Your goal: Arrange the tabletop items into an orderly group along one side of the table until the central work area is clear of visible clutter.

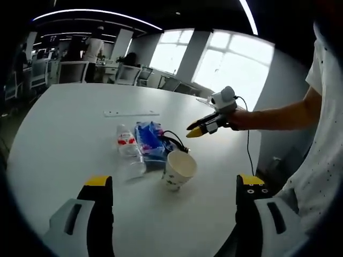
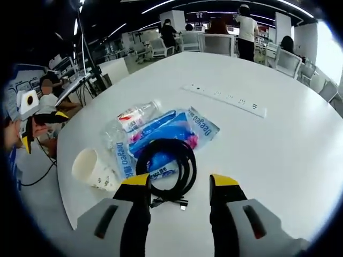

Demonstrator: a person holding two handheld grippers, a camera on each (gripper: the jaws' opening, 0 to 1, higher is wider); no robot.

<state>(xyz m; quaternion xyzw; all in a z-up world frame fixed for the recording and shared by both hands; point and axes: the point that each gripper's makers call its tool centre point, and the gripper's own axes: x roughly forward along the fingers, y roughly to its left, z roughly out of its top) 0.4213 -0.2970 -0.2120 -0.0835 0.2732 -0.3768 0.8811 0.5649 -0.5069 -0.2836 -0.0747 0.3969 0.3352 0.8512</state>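
Observation:
Near the white table's [image 1: 64, 139] edge lies a small cluster. A clear plastic bottle [image 1: 127, 147] [image 2: 136, 116] lies on its side against a blue packet [image 1: 149, 139] [image 2: 177, 131]. A coiled black cable [image 1: 174, 142] [image 2: 169, 163] rests partly on the packet. A white paper cup [image 1: 178, 168] [image 2: 94, 168] lies tipped over beside them. My left gripper [image 1: 174, 182] [image 2: 43, 128] is wide open, short of the cup and holding nothing. My right gripper [image 2: 181, 182] [image 1: 195, 131] is open just short of the cable's near loop, nothing between its fingers.
A white power strip [image 1: 131, 113] [image 2: 225, 96] lies farther in on the table. Office chairs [image 2: 217, 43] and people stand beyond the far edge. The person's arm [image 1: 278, 115] reaches in from the right. Bare tabletop [image 2: 278, 155] spreads around the cluster.

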